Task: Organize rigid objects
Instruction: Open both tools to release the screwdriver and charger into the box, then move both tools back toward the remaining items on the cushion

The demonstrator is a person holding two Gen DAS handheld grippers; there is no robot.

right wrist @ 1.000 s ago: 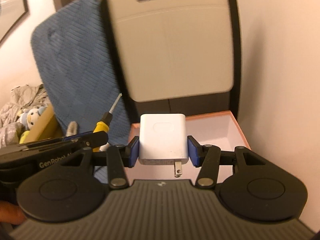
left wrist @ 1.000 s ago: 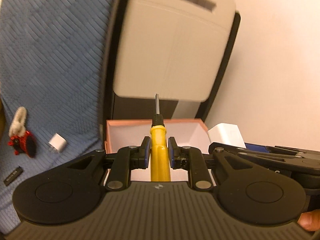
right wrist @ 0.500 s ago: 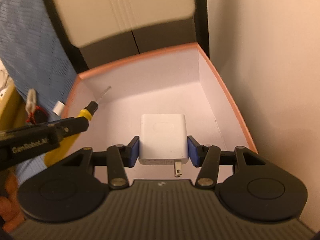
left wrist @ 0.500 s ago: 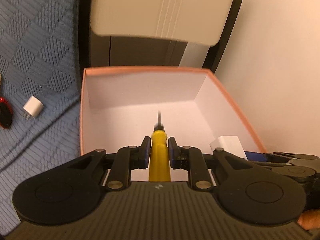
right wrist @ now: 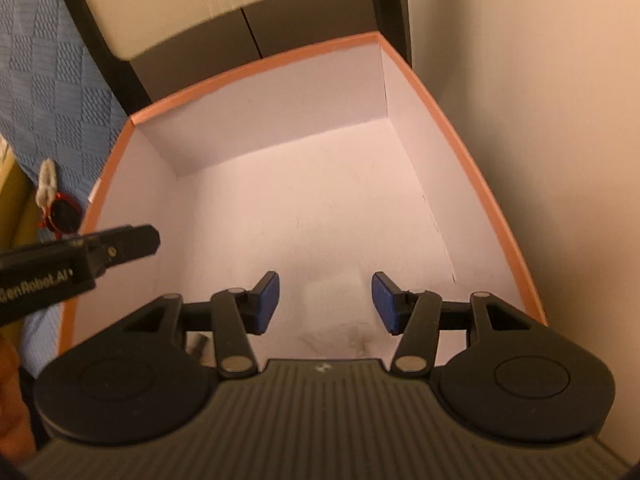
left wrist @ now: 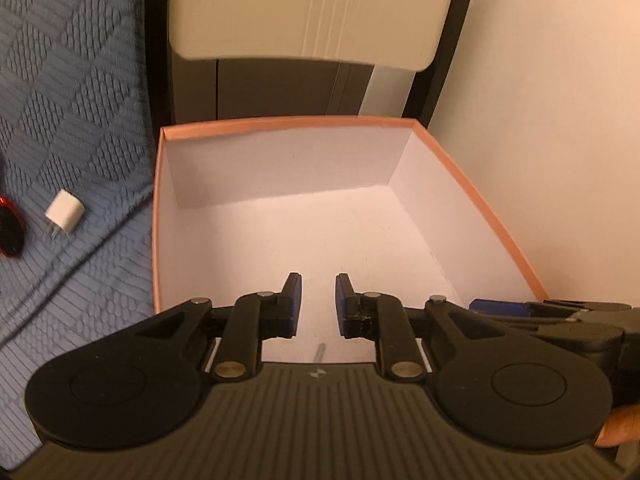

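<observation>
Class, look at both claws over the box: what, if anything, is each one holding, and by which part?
Nothing is held. The left claw and right claw both stand open and empty over the box.

The open box (left wrist: 472, 196) stands against the wall (left wrist: 552, 120) on its right, with a chair back (left wrist: 304, 12) rising behind it. Left of the box lies a quilted bedspread (left wrist: 72, 80), and on it a small charger plug (left wrist: 64, 213) rests well apart from the box, with sunglasses (left wrist: 10, 226) just left of the plug. Both tools hang over the box's near end, the left tool (left wrist: 318, 304) left of the right tool (right wrist: 325, 305). A screwdriver tip (left wrist: 320, 350) lies on the box floor under the left tool.
</observation>
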